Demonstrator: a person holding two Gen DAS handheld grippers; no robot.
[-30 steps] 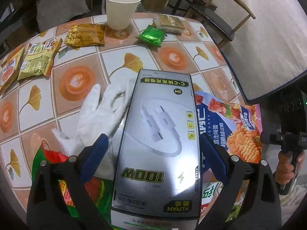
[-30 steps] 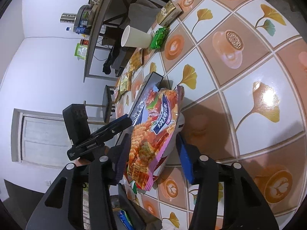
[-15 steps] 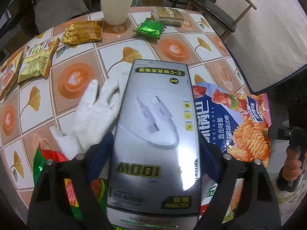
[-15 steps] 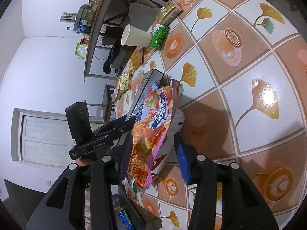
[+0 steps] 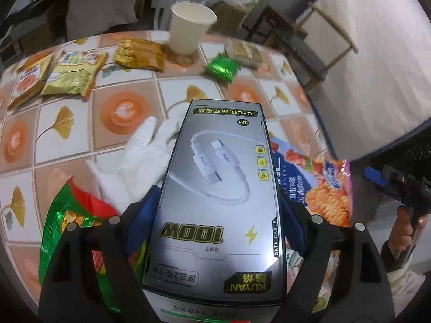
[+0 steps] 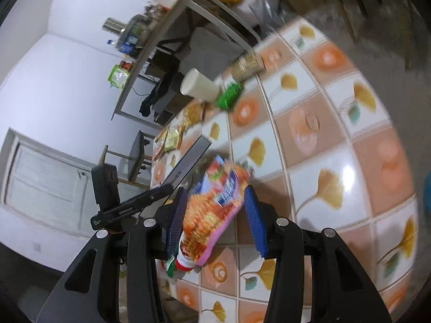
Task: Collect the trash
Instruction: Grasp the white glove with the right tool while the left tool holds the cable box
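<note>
My left gripper [image 5: 219,210] is shut on a long grey data cable box [image 5: 219,188], held above the table; the box shows edge-on in the right wrist view [image 6: 188,161]. My right gripper [image 6: 215,215] holds an orange and blue snack bag [image 6: 212,210] between its blue pads, jaws partly closed on it; the bag also shows at the right of the left wrist view [image 5: 317,188]. A white glove [image 5: 140,161] and a red and green wrapper [image 5: 70,228] lie under the box.
A paper cup [image 5: 188,32], a green packet [image 5: 222,67], gold packets [image 5: 140,53] and yellow packets [image 5: 72,72] lie at the far side of the tiled table [image 5: 121,113]. A chair [image 5: 309,48] stands beyond the table's right edge.
My left gripper has closed on the cable box and lifted it. The right gripper with the snack bag has swung and moved, blurring its view.
</note>
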